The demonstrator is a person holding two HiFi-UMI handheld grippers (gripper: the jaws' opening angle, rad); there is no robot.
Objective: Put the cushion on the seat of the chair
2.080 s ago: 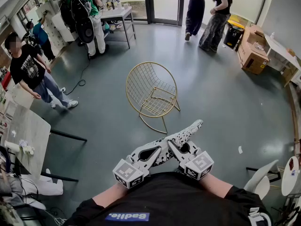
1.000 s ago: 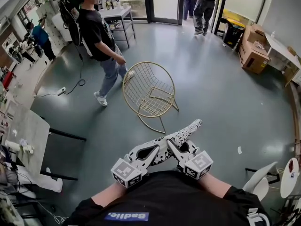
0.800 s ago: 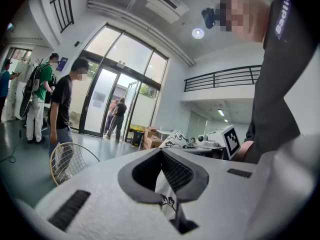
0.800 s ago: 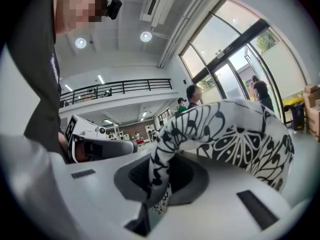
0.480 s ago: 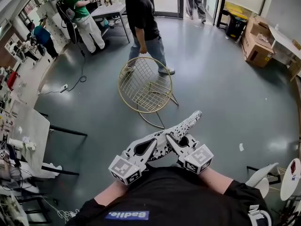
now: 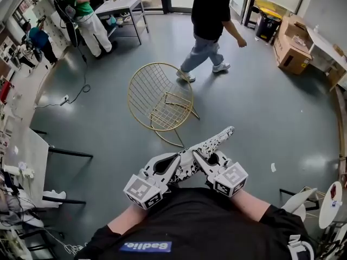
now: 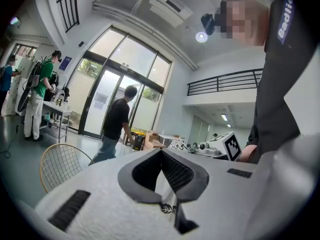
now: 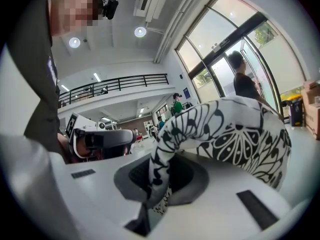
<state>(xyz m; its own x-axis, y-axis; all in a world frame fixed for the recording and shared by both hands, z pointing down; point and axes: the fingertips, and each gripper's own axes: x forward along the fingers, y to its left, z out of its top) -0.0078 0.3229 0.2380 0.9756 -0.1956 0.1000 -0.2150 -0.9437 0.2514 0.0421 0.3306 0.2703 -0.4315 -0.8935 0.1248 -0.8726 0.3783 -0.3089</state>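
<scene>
A: Left gripper (image 7: 167,201)?
B: Jaws nearly together, pinching a thin edge of the cushion (image 6: 209,148) between the pads.
A: Right gripper (image 8: 150,194)?
B: Same. Jaws clamped tight on a cushion edge, and the black-and-white patterned cloth bulges up and away over it.
A: Where's the cushion overall?
B: In the air in front of the person's chest, strung between both grippers. One corner pokes out toward the chair (image 6: 160,99). It's not touching the chair, well apart from it.
A: Chair?
B: Gold wire frame, upright on the grey floor (image 6: 260,118), ahead of the grippers.
A: Containers?
B: Cardboard boxes (image 6: 293,56) by the right wall. Can't tell the contents.
A: Anything else?
B: Person in black top (image 6: 209,15) walking just beyond the chair. Table (image 6: 122,7) at the far back left.
</scene>
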